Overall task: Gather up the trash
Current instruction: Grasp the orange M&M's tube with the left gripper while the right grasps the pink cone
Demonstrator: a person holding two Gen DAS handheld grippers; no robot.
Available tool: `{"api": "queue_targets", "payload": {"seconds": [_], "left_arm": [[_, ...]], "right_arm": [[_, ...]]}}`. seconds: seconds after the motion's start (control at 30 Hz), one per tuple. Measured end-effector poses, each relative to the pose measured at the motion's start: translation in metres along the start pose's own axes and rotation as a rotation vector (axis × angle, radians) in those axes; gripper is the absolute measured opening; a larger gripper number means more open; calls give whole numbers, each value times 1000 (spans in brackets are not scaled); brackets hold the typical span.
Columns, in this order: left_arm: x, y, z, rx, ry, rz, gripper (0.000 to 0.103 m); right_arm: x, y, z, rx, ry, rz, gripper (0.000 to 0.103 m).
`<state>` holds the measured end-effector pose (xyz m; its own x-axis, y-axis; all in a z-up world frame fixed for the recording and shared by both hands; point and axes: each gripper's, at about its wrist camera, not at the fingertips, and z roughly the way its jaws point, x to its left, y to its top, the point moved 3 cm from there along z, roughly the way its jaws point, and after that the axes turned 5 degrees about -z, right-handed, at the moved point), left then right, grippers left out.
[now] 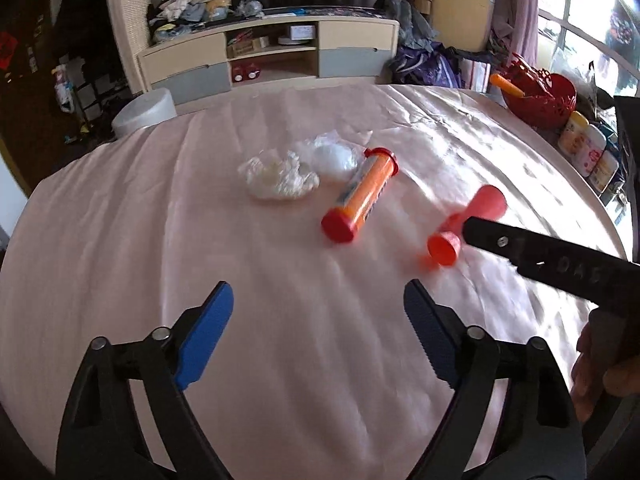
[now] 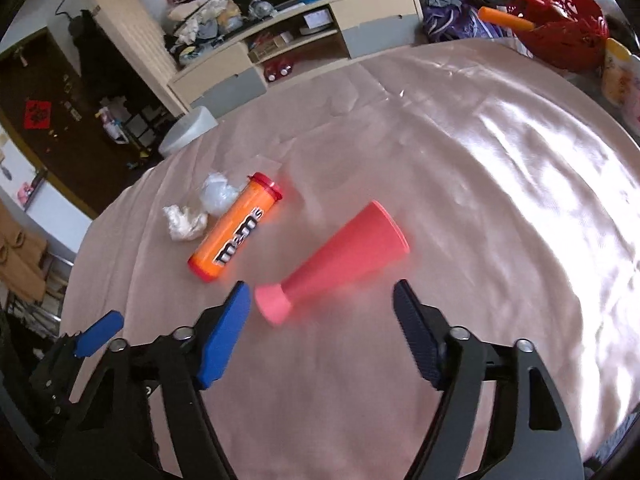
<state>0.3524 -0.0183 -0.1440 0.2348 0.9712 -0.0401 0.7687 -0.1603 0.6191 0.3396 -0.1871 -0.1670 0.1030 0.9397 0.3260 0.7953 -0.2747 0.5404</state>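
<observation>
On the pink tablecloth [image 1: 120, 220] lie an orange M&M's tube [image 1: 360, 196] [image 2: 236, 228] with red caps, a red plastic cone [image 1: 486, 204] [image 2: 344, 248], a crumpled white tissue [image 1: 276, 176] [image 2: 184, 220] and a clear plastic wad [image 1: 334, 156] [image 2: 218, 194]. My left gripper [image 1: 318, 296] is open over bare cloth, short of the tube. My right gripper [image 2: 320, 292] is open, with the cone's narrow end just beyond its tips and nothing gripped. In the left wrist view a black finger [image 1: 520, 252] of the right gripper hides part of the cone.
A red basket [image 1: 540, 96] [image 2: 568, 40] holding an orange stick stands at the far right edge, with several jars [image 1: 588, 148] beside it. A white round bin [image 1: 144, 114] [image 2: 188, 130] sits past the table's far left edge. A cluttered cabinet [image 1: 268, 52] stands behind.
</observation>
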Motion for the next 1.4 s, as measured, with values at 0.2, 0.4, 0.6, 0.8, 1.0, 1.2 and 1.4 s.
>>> {"api": "queue_targets", "payload": {"seconds": [0.2, 0.4, 0.6, 0.8, 1.0, 1.2, 1.4], "left_arm": [[-10, 19, 36, 30, -34, 59, 78], [-16, 33, 63, 65, -73, 76, 60], [-20, 31, 66, 74, -121, 70, 32], [-23, 19, 54, 83, -105, 79, 30], [-35, -8, 16, 70, -76, 107, 26], [-41, -42, -34, 31, -62, 57, 26], [-51, -87, -88, 0, -62, 16, 26]], "right_arm": [[-3, 13, 23, 5, -68, 0, 64], [-14, 27, 30, -8, -111, -17, 41], [-12, 26, 29, -21, -93, -55, 35], [0, 18, 23, 23, -71, -122, 31], [-4, -3, -6, 20, -51, -135, 31], [-10, -33, -57, -11, -43, -160, 31], [-11, -75, -100, -27, -13, -200, 31]]}}
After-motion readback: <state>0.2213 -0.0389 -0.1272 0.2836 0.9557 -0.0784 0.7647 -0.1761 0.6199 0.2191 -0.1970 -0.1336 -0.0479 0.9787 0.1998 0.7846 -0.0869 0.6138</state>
